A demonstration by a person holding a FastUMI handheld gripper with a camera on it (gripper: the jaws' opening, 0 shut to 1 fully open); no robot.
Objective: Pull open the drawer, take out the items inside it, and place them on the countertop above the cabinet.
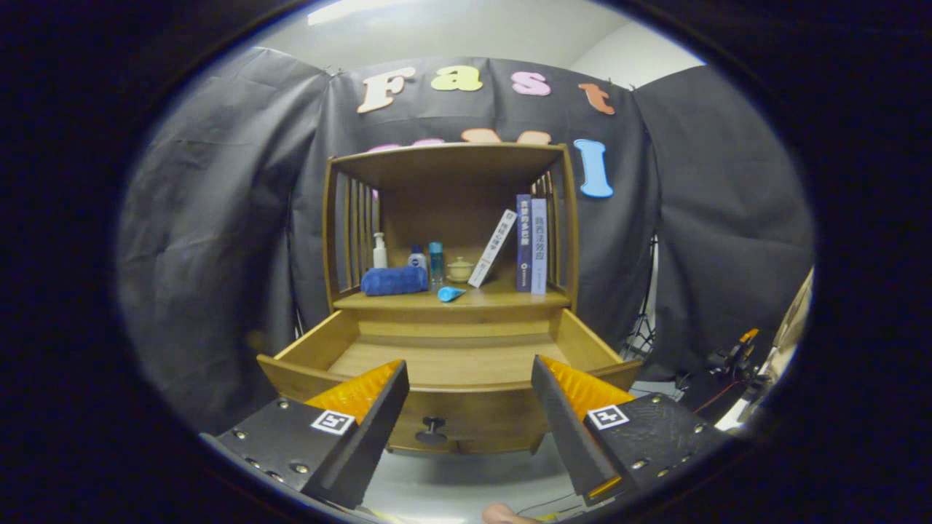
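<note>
Gripper view: the gripper (470, 407) hangs in front of a wooden cabinet (451, 218), its two wedge-shaped fingers (364, 415) spread wide apart with nothing between them but open air. Each finger has a ribbed inner pad and a flat, bolted outer plate carrying a small square marker.

The drawer (444, 364) stands pulled out toward the fingers, a shallow box of smooth, warm-toned wood with a plain plank floor showing inside. Its front panel lies just ahead of the fingertips, and a small dark round knob (431, 429) sits on that panel, in the gap between the fingers.

Above the drawer, the countertop (510, 298) carries a rolled blue towel (394, 280), soft and cylindrical, at the left. Behind it stand a white pump bottle (379, 251), a small rounded bottle (417, 257) and a slim clear blue bottle (435, 263). A blue cone-shaped item (450, 293) lies on its side near the countertop's front edge. A small lidded ceramic cup (459, 269) sits mid-shelf, a thin white book (493, 247) leans tilted beside it, and two upright books (531, 244) stand against the slatted right side. Vertical wooden slats form both cabinet sides under a flat top board.
</note>
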